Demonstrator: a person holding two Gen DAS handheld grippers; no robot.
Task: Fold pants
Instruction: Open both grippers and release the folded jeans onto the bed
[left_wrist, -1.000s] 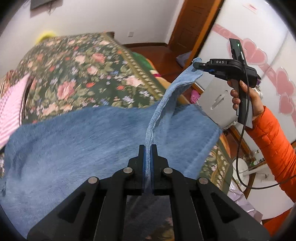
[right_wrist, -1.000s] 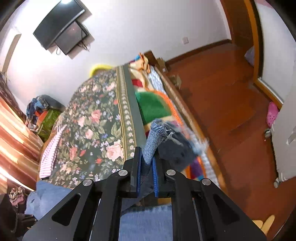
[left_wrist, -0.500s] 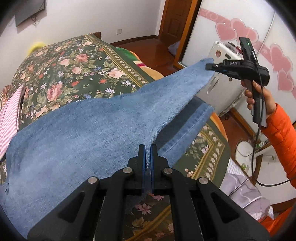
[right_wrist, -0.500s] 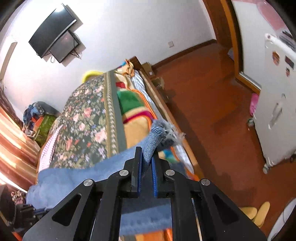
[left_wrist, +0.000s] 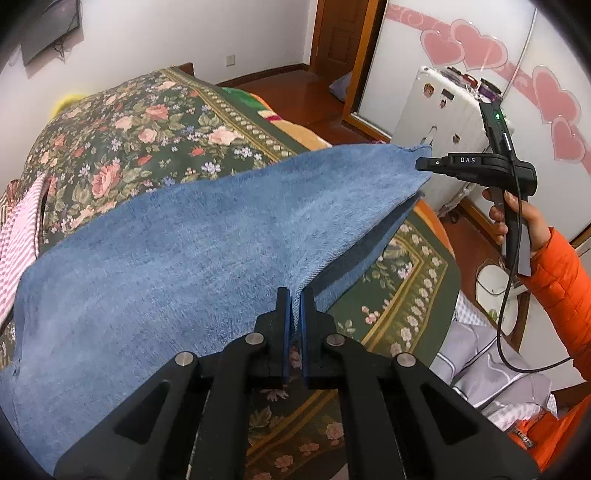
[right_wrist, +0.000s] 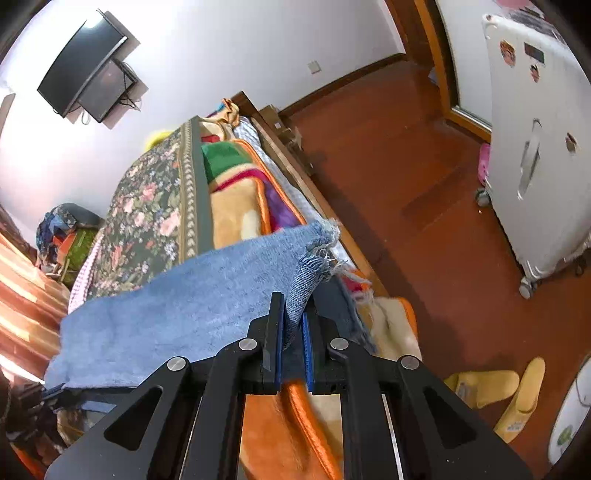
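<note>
Pants (left_wrist: 207, 236) stretched flat above the floral bed (left_wrist: 140, 122), held at both hem corners. Left gripper (left_wrist: 294, 295) fingers clamped on the near corner; right gripper (right_wrist: 293, 306) fingers clamped on the frayed far corner.

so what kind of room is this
Most likely a home bedroom: a bed with a floral bedspread, a wall-mounted TV, and yellow slippers on the wooden floor beside it.

white walls (right_wrist: 258, 48), red-brown wood floor (right_wrist: 424, 206), floral-covered bed (left_wrist: 140, 122), wall-mounted tv (right_wrist: 83, 61)
</note>
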